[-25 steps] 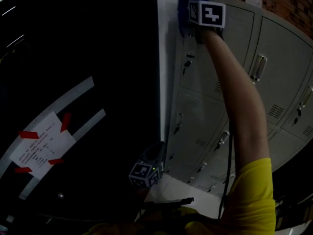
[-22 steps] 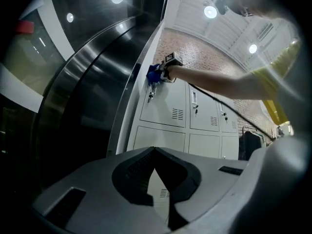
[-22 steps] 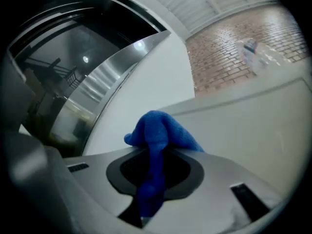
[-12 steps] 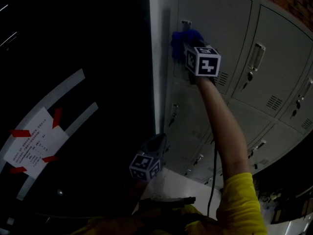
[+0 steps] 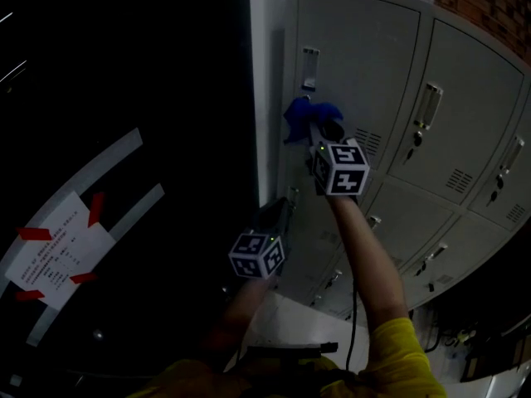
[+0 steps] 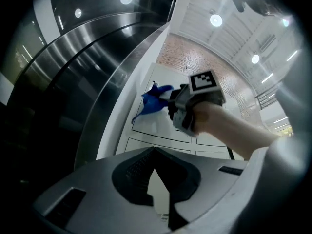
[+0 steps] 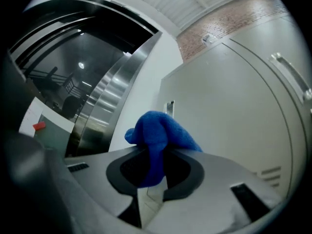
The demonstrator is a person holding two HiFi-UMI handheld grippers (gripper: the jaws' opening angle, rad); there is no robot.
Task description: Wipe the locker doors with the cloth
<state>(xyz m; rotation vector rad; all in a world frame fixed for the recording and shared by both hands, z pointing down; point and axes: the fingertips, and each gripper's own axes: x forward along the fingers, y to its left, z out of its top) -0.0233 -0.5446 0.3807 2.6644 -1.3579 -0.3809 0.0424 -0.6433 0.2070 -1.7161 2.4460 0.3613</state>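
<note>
The blue cloth (image 5: 304,114) lies against the left-most grey locker door (image 5: 365,56), just under its small handle plate (image 5: 309,65). My right gripper (image 5: 320,133) is shut on the blue cloth (image 7: 161,130), which bulges out above its jaws, with the locker door (image 7: 229,101) right behind. My left gripper (image 5: 274,215) hangs lower, beside the lockers' left edge, its jaws shut with nothing in them. In the left gripper view, the left gripper (image 6: 154,150) points up at the blue cloth (image 6: 152,101) and the right hand.
More locker doors with metal handles (image 5: 427,106) run to the right and below. A white pillar (image 5: 265,73) borders the lockers on the left. Beyond it is a dark curved panel with a paper notice (image 5: 56,254) held by red tape. Brick wall (image 5: 489,7) shows above.
My right gripper has drawn the cloth down the left-most locker door, from its top corner to below the handle plate. My left gripper has risen a little.
</note>
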